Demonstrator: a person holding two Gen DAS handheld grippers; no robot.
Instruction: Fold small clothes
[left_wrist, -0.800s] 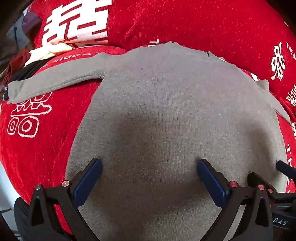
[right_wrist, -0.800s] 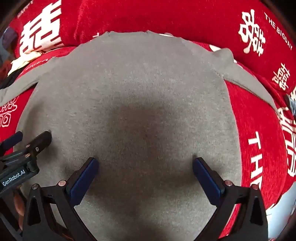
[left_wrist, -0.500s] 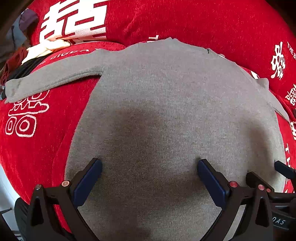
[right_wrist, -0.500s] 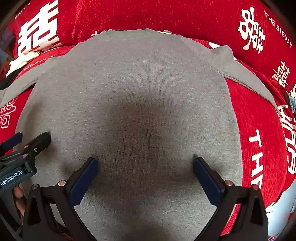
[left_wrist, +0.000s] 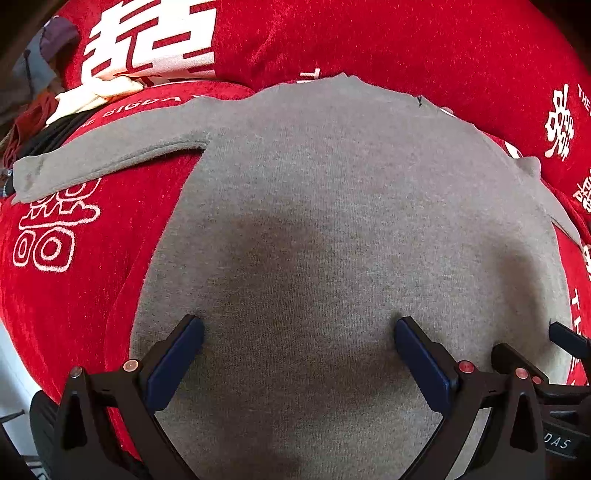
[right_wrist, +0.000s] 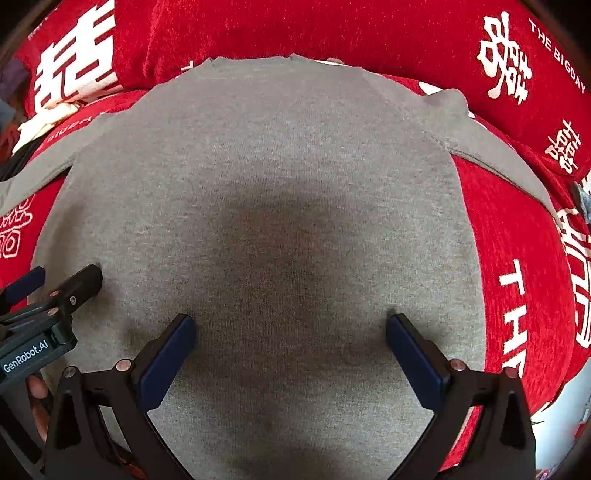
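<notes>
Left gripper (left_wrist: 299, 332) and right gripper (right_wrist: 291, 328), jaws apart, remain poised above the flat grey sweater (left_wrist: 332, 221); nothing changed, folding not begun.

Plain grey knit sweater (left_wrist: 332, 221), red plush cover (left_wrist: 424, 48) printed with white characters and lettering, black grippers' dark blue pads (left_wrist: 173, 358)

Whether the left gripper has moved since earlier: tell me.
No. Seen from the right wrist, the left gripper sits at the same spot near the left edge of the grey sweater.
</notes>
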